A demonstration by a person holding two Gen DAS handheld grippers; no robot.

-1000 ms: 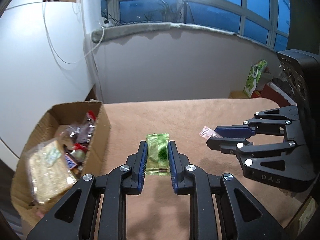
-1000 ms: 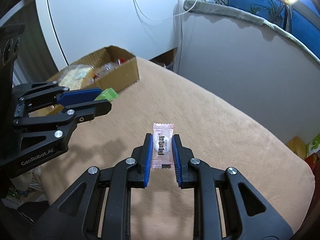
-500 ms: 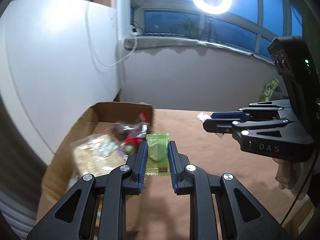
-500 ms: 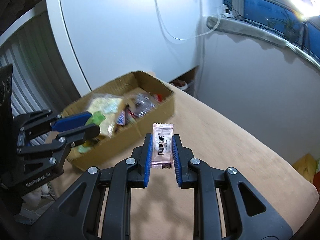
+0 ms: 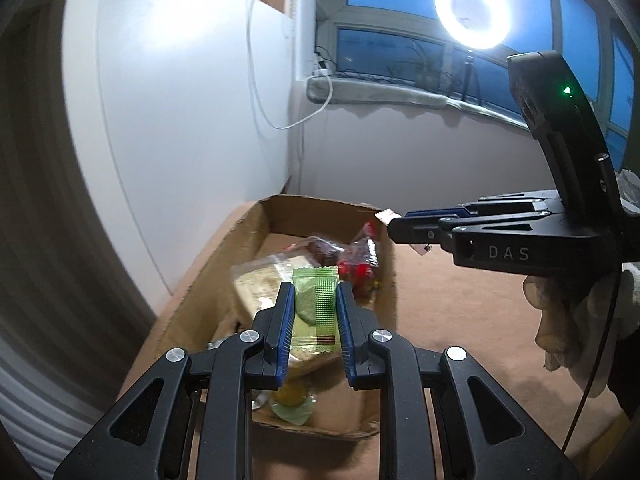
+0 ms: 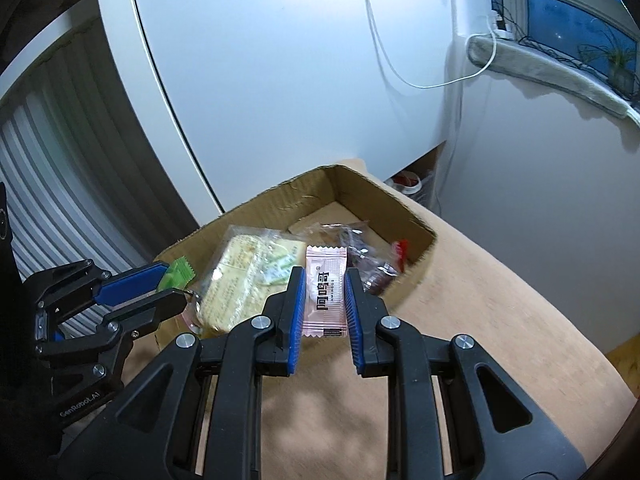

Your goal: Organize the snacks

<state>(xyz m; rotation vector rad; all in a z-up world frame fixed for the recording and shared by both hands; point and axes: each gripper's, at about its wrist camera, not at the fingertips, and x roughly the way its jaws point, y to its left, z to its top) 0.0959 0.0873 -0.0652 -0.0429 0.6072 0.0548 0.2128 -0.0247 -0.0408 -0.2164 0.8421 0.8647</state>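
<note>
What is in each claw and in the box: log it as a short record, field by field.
left claw: shut on green packet, held over the box
right claw: shut on pink packet, at the box's near edge
cardboard box: open, on the tan surface
box contents: large cracker pack, red and dark wrapped snacks

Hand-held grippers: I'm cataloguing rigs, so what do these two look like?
Both are black skeletal linkages with silver pivot screws and ribbed blue finger pads. The left hand-held gripper reads "GenRobot.AI" on its side; the right hand-held gripper reads "DAS", carries a green LED, and a thin black cable hangs below it.
</note>
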